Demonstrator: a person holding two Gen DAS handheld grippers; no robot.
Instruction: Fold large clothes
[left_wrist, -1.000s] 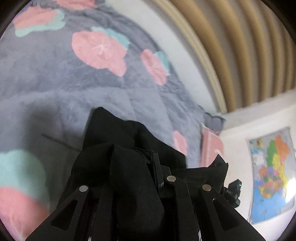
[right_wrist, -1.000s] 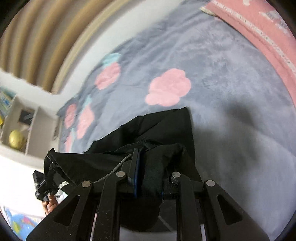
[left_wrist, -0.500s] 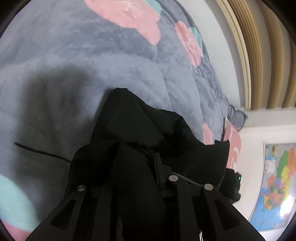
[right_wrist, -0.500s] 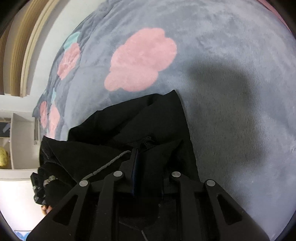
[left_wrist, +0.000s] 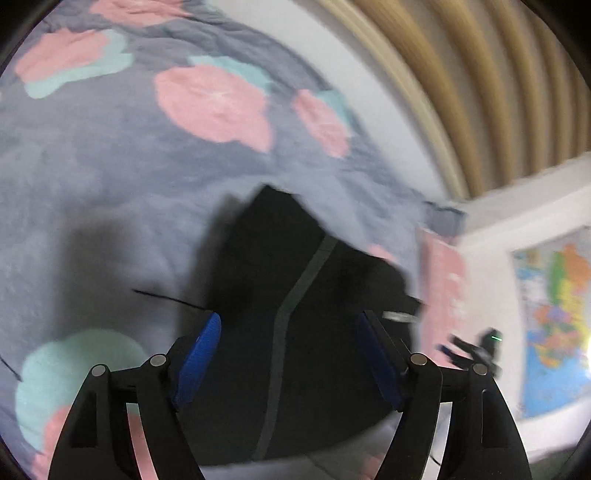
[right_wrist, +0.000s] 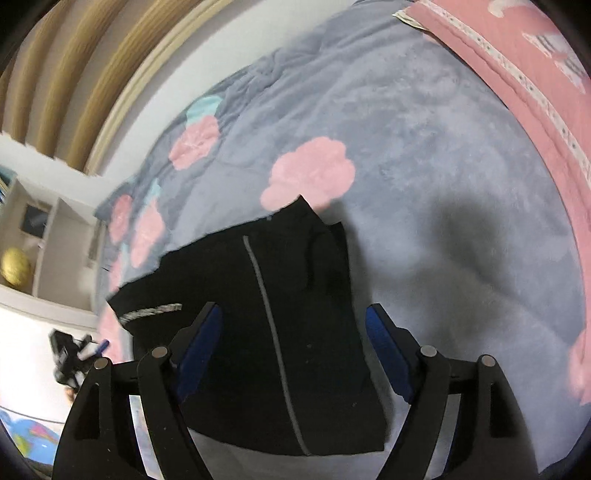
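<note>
Left hand-held gripper (left_wrist: 288, 354): jaws stand wide apart, having just been opening; blue pads (left_wrist: 197, 360) clear of the cloth, with nothing pressed between them. Right hand-held gripper (right_wrist: 293, 350): same condition, jaws spread and just opened, blue pads (right_wrist: 388, 354) free of contact. The black garment (right_wrist: 288, 314) lies released on the bed, directly below and ahead of both grippers, spreading from 6 o'clock toward the centre of each wrist view. It lies roughly flat as a folded panel, with a thin grey stripe (right_wrist: 273, 332) running its length from near to far; in the left wrist view the same stripe (left_wrist: 284, 321) bends partway along. A pale drawcord end (right_wrist: 151, 312) shows on the garment's edge at 9 o'clock in the right wrist view. The garment rests on a grey plush blanket (right_wrist: 424, 155) with pink and teal flower patches (left_wrist: 214, 103); shadows fall on the blanket beside the garment. A pink cloth with a patterned border (right_wrist: 517, 74) lies at 1 o'clock in the right wrist view, apart from the garment. Beyond the bed: a slatted wooden wall panel (left_wrist: 498, 92) at 1 o'clock in the left wrist view, a coloured wall map (left_wrist: 554, 325) at 3 o'clock, and, in the right wrist view, a shelf unit holding a gold ball (right_wrist: 14, 266) at 9 o'clock. The left wrist view is motion-blurred.
</note>
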